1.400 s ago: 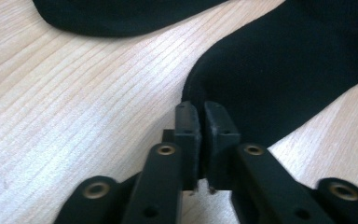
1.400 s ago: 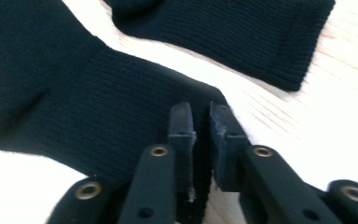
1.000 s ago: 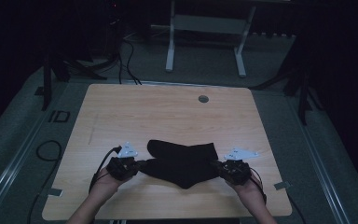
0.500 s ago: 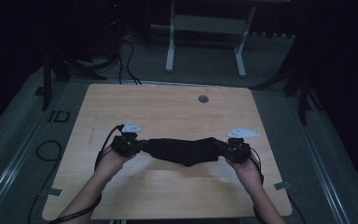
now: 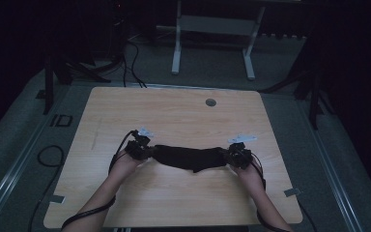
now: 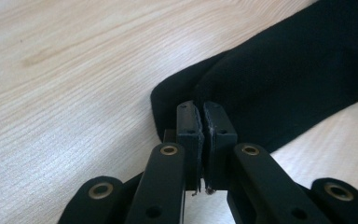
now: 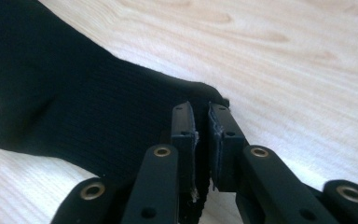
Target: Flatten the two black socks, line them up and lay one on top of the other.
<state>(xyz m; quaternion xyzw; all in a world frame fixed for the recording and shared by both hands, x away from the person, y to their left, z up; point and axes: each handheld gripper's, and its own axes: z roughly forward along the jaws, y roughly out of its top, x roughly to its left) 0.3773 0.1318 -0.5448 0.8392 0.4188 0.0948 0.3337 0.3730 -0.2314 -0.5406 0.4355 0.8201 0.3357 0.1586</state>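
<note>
Stretching between the two grippers, a black cloth [image 5: 189, 157] lies as a long narrow band across the near half of the tabletop [image 5: 183, 116], seen whole from the high view. There the left gripper [image 5: 147, 151] pinches its left end and the right gripper [image 5: 228, 156] its right end, both forearms reaching in from the near edge with the hands low over the wood and a grey plate atop each gripper.

The left gripper view brings out what the high view cannot: the left gripper's [image 6: 203, 122] jaws are pressed nearly together on a rounded, folded corner of the cloth [image 6: 279, 79], with pale woodgrain running beside it. The right gripper view shows the right gripper's [image 7: 202, 125] jaws closed on the other end of the cloth [image 7: 74, 107], a thin slit between the pads, and fabric bunched under them.

The cloth is a fine ribbed knit, matte and soft-edged. The tabletop is light laminate with a small round grommet [image 5: 210, 102] near its far edge.
</note>
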